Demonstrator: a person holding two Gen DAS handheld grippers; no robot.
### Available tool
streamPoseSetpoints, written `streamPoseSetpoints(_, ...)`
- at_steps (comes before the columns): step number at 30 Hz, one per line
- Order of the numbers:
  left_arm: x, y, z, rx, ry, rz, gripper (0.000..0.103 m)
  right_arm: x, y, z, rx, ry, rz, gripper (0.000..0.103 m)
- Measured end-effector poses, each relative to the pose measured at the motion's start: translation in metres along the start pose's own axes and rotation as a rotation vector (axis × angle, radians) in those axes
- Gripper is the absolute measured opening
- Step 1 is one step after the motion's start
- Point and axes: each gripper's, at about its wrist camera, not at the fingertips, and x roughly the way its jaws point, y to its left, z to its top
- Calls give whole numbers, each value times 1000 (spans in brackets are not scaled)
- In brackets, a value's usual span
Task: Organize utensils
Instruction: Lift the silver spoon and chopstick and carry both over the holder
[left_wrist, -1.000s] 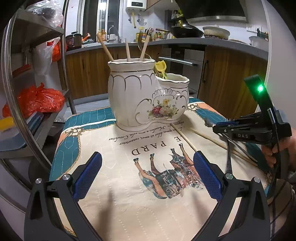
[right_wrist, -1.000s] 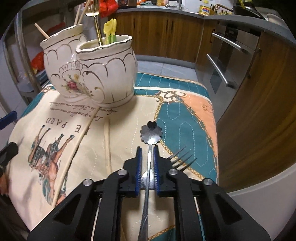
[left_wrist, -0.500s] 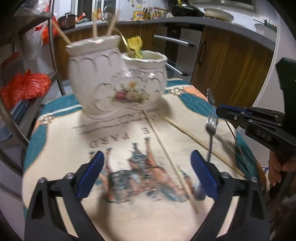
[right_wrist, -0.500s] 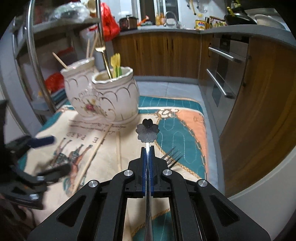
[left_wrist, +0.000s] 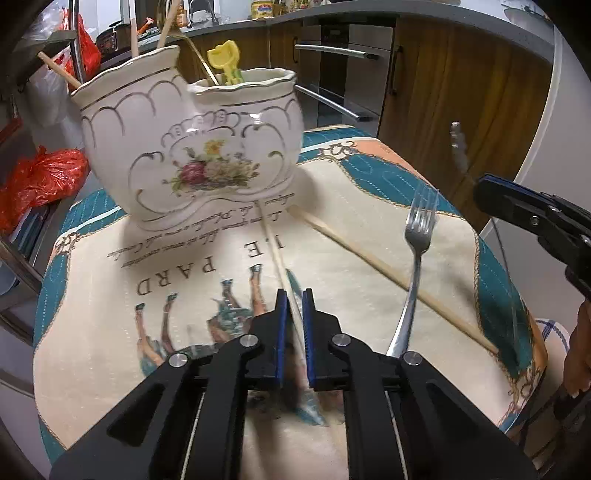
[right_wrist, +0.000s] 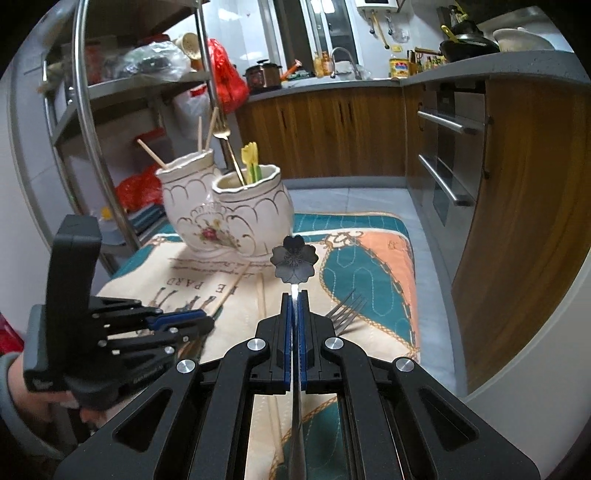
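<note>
A white ceramic two-pot holder (left_wrist: 184, 147) (right_wrist: 221, 214) stands at the back of the printed cloth (left_wrist: 110, 332) with chopsticks, a gold fork and yellow utensils in it. My left gripper (left_wrist: 293, 306) (right_wrist: 207, 325) is low over the cloth, and its jaws are closing on a wooden chopstick (left_wrist: 271, 243) that lies between the pads. My right gripper (right_wrist: 294, 295) (left_wrist: 517, 206) is shut on the handle of a dark flower-shaped spoon (right_wrist: 294, 264), held above the cloth. A steel fork (left_wrist: 417, 236) (right_wrist: 345, 306) and a second chopstick (left_wrist: 369, 258) (right_wrist: 261, 299) lie on the cloth.
A metal shelf rack (right_wrist: 85, 110) with red bags (left_wrist: 40, 177) stands left of the table. Wooden cabinets and oven handles (right_wrist: 443, 177) run along the back and right. The cloth's right edge (left_wrist: 509, 295) drops off close to the fork.
My left gripper came forward and down over the chopstick, and its wide-open jaws came together around it. My right gripper rose with the spoon and now points more level at the holder.
</note>
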Motion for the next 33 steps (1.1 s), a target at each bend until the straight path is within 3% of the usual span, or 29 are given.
streamPoseSetpoints(12,-30,46,-28,15,73,-79,5,-19,13,5,-20,-79,49,4)
streamPoseSetpoints(18,-35,41,-40,60,68,-64,15,-30,29,10,-53,-146,58,4)
streamPoseSetpoints(21,-33,37,-39,85,44,-36,15,-35,36,13,-65,-178,57,4)
streamPoseSetpoints(24,-33,36,-40,102,16,-18,5,-37,41,16,-71,-195,53,4)
streamPoseSetpoints(27,-37,39,-39,101,-26,-57,5,-37,41,20,-67,-202,52,4)
streamPoseSetpoints(33,-65,54,-31,86,-212,-91,5,-32,43,32,-54,-215,55,4)
